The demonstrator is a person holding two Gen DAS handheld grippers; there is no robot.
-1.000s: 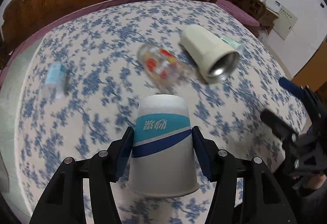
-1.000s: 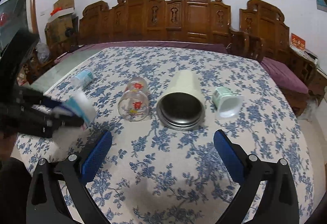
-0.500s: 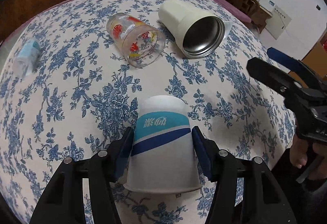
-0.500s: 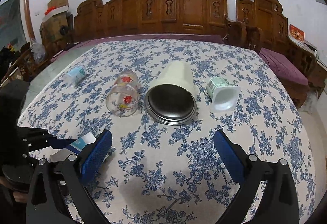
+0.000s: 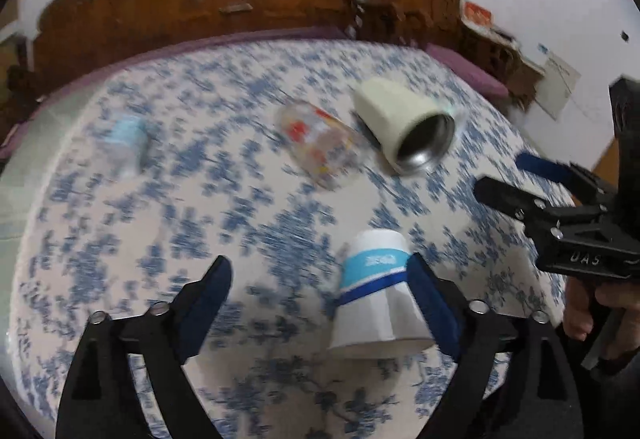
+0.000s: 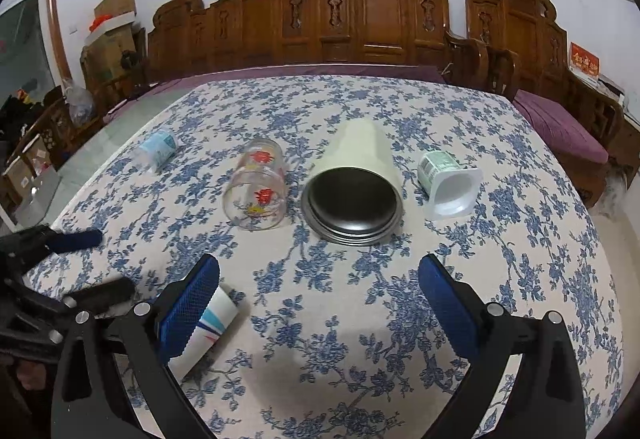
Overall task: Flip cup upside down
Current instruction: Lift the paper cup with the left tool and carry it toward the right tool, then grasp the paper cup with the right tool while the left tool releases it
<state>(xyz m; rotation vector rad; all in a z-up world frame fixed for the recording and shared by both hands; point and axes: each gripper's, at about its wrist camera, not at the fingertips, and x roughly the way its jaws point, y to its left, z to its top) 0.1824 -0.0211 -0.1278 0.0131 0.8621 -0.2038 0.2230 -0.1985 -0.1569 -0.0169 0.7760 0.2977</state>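
Left wrist view: the paper cup (image 5: pixel 378 295) stands inverted on the tabletop (image 5: pixel 248 223), both grippers' fingers (image 5: pixel 430 299) released.

Glass tumbler (image 6: pixel 256 189), steel-lined mug (image 6: pixel 354 195) and yogurt pot (image 6: pixel 450 183) (all sideways) on tablecloth (image 6: pixel 360 319).

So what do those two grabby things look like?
Both are black plastic frames with silver screws. The left gripper has dark blue pads on its fingers. The right gripper has brighter blue pads with a mesh pattern, and its body shows the letters "DAS". A bare hand holds it.
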